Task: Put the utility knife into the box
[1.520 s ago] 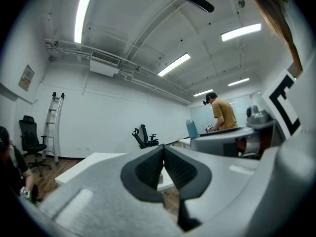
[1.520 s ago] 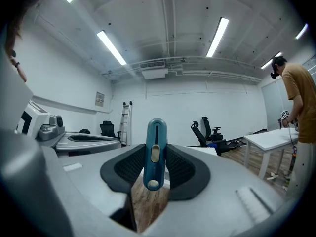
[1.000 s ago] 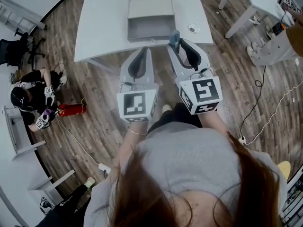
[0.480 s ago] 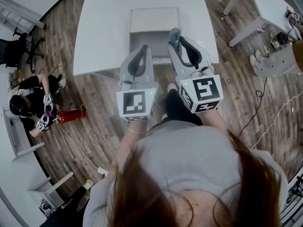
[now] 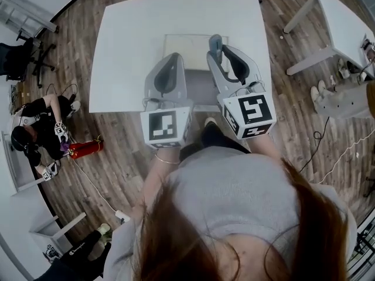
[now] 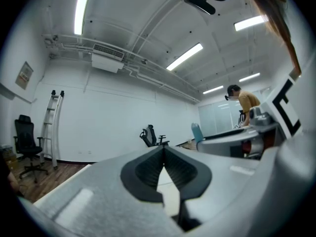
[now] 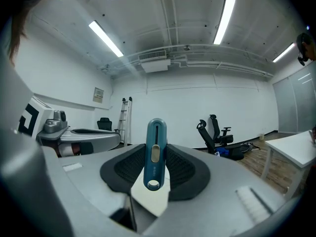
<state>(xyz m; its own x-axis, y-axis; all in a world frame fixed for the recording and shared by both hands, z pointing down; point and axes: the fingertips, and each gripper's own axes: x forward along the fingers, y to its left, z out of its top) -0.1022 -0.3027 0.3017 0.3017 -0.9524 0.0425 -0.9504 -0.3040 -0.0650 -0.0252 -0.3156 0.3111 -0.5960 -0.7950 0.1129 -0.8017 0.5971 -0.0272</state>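
Clamps the teal utility knife (image 7: 155,154) upright between the jaws of the right gripper (image 5: 220,51), with its rounded end sticking up past the pads. Holds the left gripper (image 5: 170,60) just beside it, jaws closed together at the tips with nothing between them. Points both level over the white table (image 5: 129,40), overlapping the open grey box (image 5: 186,44) in the head view.

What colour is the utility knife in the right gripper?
The utility knife is teal blue; right gripper view shows it best.
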